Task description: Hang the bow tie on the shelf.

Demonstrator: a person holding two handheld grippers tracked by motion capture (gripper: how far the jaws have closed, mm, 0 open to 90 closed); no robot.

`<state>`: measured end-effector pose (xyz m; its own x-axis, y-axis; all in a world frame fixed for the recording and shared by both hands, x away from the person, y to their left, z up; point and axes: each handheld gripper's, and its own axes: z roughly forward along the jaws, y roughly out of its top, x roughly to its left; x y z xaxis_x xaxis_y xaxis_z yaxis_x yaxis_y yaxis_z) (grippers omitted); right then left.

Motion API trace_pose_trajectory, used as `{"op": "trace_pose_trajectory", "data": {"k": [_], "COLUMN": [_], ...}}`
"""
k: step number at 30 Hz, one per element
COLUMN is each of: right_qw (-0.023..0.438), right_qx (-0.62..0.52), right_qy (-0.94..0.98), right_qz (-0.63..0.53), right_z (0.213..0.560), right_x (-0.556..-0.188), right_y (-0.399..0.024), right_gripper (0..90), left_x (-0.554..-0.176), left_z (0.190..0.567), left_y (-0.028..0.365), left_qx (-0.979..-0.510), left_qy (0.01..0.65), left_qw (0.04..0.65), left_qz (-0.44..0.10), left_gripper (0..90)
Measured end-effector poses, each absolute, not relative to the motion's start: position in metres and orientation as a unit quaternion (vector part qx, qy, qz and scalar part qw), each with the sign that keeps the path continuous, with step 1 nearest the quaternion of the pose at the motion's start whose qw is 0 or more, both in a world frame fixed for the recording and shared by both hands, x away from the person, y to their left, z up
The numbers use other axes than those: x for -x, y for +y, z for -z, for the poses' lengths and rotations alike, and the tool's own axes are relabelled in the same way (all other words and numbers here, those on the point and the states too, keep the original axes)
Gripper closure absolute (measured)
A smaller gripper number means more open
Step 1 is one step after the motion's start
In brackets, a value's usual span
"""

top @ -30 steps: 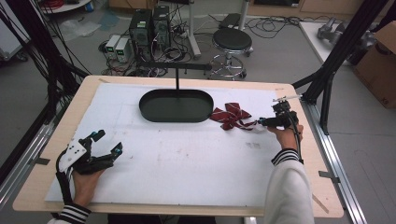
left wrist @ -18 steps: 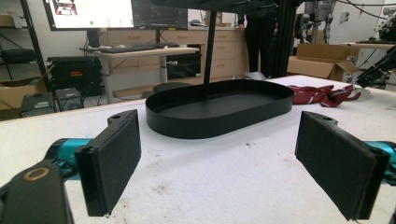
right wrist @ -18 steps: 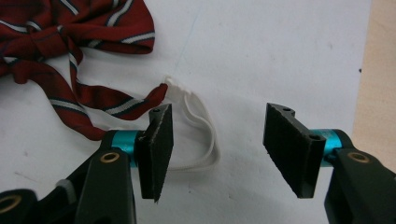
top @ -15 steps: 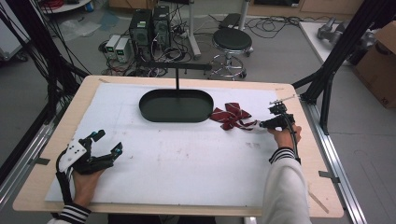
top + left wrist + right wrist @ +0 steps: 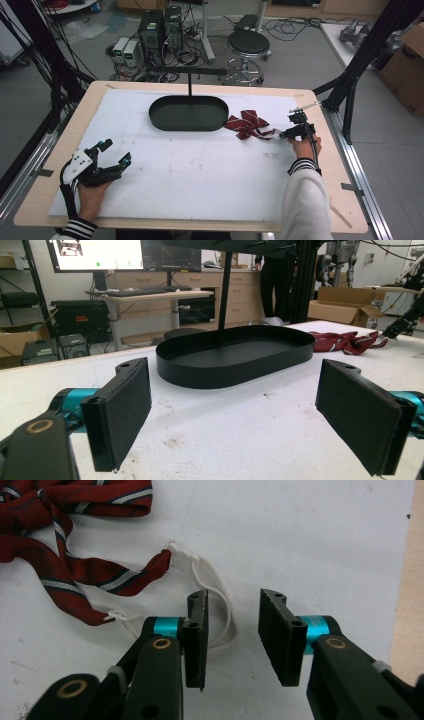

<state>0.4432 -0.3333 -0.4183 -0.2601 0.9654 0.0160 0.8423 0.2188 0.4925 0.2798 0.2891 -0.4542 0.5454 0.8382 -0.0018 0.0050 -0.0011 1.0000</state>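
Right tongs (image 5: 230, 635) sit low over the white mat (image 5: 200, 175), near the bench's (image 5: 345, 200) right edge; bare wood strip and the aluminium rail lie just beyond. The jaws stand partly apart, nothing pinched yet. The white elastic loop (image 5: 222, 610) of the striped burgundy bow tie (image 5: 65, 545) lies on the mat between them, curling past the left pad. In the high view I see the bow tie (image 5: 248, 124) just right of the black oval tray (image 5: 187, 113), with the right tongs (image 5: 285, 134) at its strap end.

Left tongs (image 5: 116, 152) rest on the mat at the near-left corner, jaws spread wide and empty, aimed across at the tray (image 5: 235, 355). Wide clear mat between my two hands.

Against the frame a second ago: the right jaws have just been closing, with the elastic loop between them. Right hand has edged slightly toward the tie. Left hand, tray and tie lie as before.

Mat shows scuffs and faint stains. Beyond the bench: a stool, computer towers, loose cables, cardboard boxes, black frame posts.
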Motion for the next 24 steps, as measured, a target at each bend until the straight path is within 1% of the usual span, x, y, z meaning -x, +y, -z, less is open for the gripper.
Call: {"op": "trace_pose_trajectory", "data": {"k": [1, 2, 7, 11, 20, 24], "right_qw": [0.145, 0.145, 0.141, 0.134, 0.144, 0.151], "right_qx": [-0.588, -0.588, -0.59, -0.588, -0.583, -0.582], "right_qy": [0.768, 0.768, 0.769, 0.772, 0.775, 0.77], "right_qz": [-0.206, -0.206, -0.203, -0.202, -0.194, -0.215], "right_z": [0.419, 0.419, 0.42, 0.419, 0.418, 0.412], "right_x": [-0.443, -0.443, -0.445, -0.445, -0.445, -0.443], "right_y": [-0.333, -0.333, -0.33, -0.327, -0.324, -0.323], "right_gripper": [69.9, 69.9, 75.8, 86.0, 87.0, 87.1], "left_x": [-0.28, -0.28, -0.28, -0.28, -0.28, -0.28], "left_z": [0.454, 0.454, 0.454, 0.454, 0.454, 0.454], "left_y": [0.289, 0.289, 0.289, 0.289, 0.289, 0.289], "left_qx": [-0.623, -0.623, -0.623, -0.622, -0.623, -0.623], "left_qy": [0.339, 0.339, 0.339, 0.339, 0.338, 0.338], "left_qw": [0.621, 0.62, 0.62, 0.621, 0.621, 0.621], "left_qz": [-0.336, -0.336, -0.336, -0.335, -0.336, -0.336], "left_gripper": [14.9, 14.9, 14.9, 14.9, 14.9, 14.9]}}
